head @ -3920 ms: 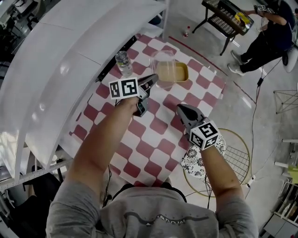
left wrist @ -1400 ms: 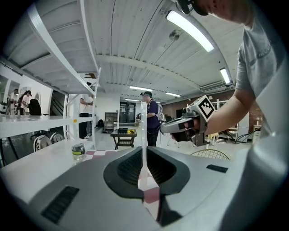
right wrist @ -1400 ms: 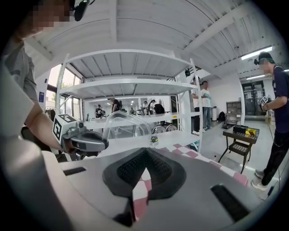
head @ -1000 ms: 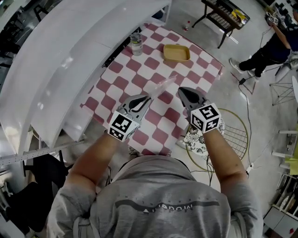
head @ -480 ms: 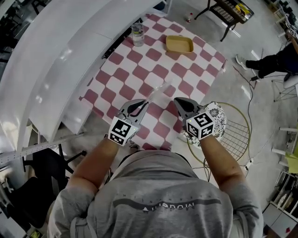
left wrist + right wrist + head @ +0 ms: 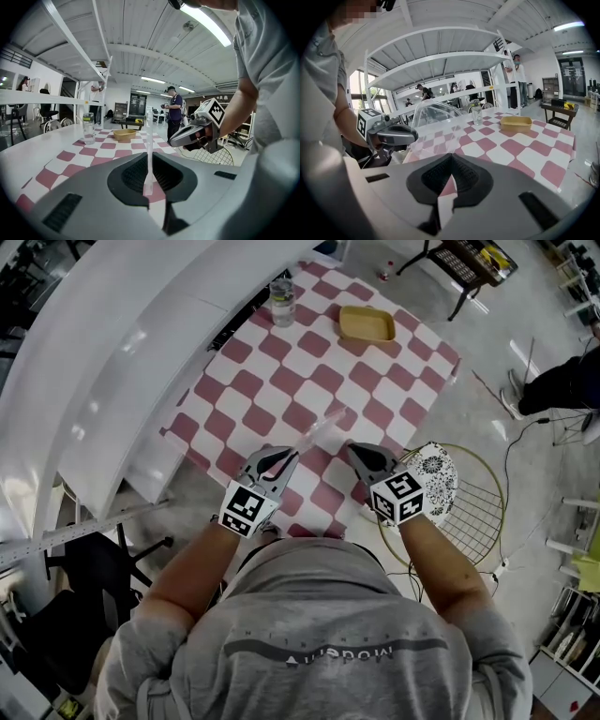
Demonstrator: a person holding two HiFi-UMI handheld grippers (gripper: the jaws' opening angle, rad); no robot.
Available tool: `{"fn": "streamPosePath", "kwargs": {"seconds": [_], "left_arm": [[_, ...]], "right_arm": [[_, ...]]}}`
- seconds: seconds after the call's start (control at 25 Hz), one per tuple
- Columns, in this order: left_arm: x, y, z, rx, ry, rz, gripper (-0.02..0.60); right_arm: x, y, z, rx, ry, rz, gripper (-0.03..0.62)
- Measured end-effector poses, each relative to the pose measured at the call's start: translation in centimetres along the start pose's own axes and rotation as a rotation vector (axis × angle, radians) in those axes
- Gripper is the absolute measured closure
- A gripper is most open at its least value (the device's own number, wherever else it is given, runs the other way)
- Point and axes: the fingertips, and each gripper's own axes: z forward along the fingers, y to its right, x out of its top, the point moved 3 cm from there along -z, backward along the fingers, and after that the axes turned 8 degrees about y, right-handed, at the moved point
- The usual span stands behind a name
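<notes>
Edge-on in the left tongs [image 6: 150,185], the clear cover [image 6: 149,136] shows only a thin line; a bystander [image 6: 562,385] is cut off.

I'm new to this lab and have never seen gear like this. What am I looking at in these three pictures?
There is no robot arm: a person holds a hand-operated gripper in each hand. The head view looks down from a camera on the person's head. The other two cameras ride on the grippers and look along their fingers. The left gripper is shut on the edge of a clear plastic cover. The right gripper is shut and empty. Below them is a table with a red-and-white checked cloth, with a yellow tray and a clear bottle at its far end.
</notes>
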Motion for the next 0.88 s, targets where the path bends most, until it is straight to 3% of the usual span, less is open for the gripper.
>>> {"fn": "streamPosePath", "kwargs": {"seconds": [0.88], "left_arm": [[-0.4,0.9,-0.7,-0.015,-0.010,-0.002,0.543]], "right_arm": [[-1.2,-1.1,0.5,0.022,-0.016,0.024,0.571]]}}
